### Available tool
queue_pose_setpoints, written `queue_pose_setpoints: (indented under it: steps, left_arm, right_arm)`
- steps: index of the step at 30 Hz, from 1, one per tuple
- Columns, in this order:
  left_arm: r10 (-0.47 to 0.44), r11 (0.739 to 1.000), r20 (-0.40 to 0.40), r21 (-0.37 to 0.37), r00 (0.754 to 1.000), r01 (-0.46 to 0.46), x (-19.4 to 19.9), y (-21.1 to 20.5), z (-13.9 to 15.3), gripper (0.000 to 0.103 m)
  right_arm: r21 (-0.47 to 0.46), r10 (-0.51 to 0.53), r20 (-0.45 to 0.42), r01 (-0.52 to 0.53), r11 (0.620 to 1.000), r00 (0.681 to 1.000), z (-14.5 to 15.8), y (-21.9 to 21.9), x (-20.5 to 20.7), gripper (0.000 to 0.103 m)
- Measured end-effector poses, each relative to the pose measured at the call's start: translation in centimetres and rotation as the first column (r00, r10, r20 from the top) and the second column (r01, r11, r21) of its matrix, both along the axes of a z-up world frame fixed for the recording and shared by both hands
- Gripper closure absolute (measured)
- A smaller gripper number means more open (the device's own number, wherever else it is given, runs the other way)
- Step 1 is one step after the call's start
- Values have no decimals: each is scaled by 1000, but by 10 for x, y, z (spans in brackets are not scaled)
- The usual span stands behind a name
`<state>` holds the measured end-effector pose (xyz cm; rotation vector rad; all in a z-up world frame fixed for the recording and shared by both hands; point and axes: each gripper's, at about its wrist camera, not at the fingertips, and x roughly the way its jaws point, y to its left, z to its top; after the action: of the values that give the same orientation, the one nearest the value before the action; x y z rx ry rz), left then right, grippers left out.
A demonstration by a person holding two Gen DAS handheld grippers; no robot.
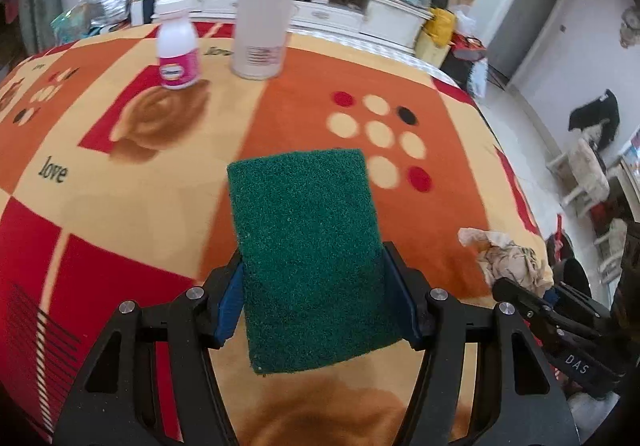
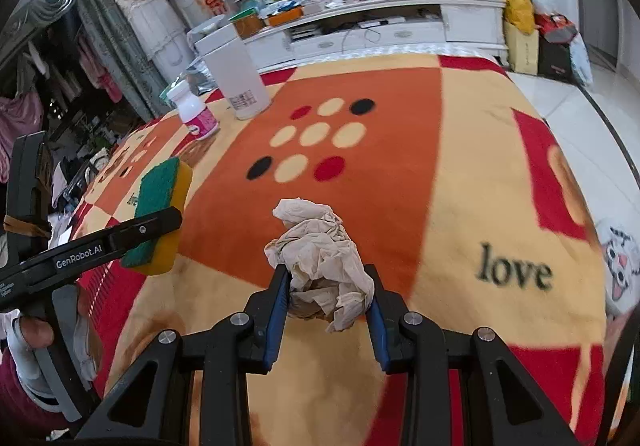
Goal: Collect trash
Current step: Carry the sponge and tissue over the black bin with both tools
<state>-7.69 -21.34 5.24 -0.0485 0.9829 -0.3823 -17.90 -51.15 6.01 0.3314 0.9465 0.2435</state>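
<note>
A sponge (image 1: 304,213) with a green scouring face and a yellow body stands between the blue pads of my left gripper (image 1: 313,266), which is shut on its two sides and holds it above the blanket. In the right wrist view the same sponge (image 2: 160,197) hangs at the left, with one black finger (image 2: 152,224) across it. My right gripper (image 2: 326,272) is shut on a crumpled beige paper wad (image 2: 316,242), lifted off the blanket. That wad (image 1: 508,258) also shows at the lower right of the left wrist view.
A patterned orange, red and cream blanket (image 2: 460,173) covers the table. A tall white bottle (image 1: 262,25) and a small pink-labelled bottle (image 1: 178,45) stand at the far side. A cluttered white cabinet (image 2: 400,29) lies beyond. The table's right edge drops to pale floor (image 2: 576,117).
</note>
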Motion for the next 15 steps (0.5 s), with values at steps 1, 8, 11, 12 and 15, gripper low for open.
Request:
queue_pose_setpoints:
  steps: [1,8,11,12,15]
  left_arm:
    - [-10,1000,0,1,1000,10,-3,-5,0,42]
    - [-99,995,-4,5,995,99,-25,-50,-1,42]
    - [-137,991,-1,5,991,137,-34,-67,1,42]
    - [-152,988,-3,6,988,152,-37,-74,1,42]
    - [-192,981,-7,11,981,192,-44,-94,1,42]
  right_arm:
    - [-4,-6,0,6,1000,1000,0,-3,-4,70]
    - [-10,-78,2,78,997,997,2,-35,-35,70]
    - [-11,-111,2,111,994,994,3,-50,-46,70]
    - [-12,-121,1,121,993,993,4,-54,-50,70]
    - [-19,-144,0,144,989,990,5,-66,-61,70]
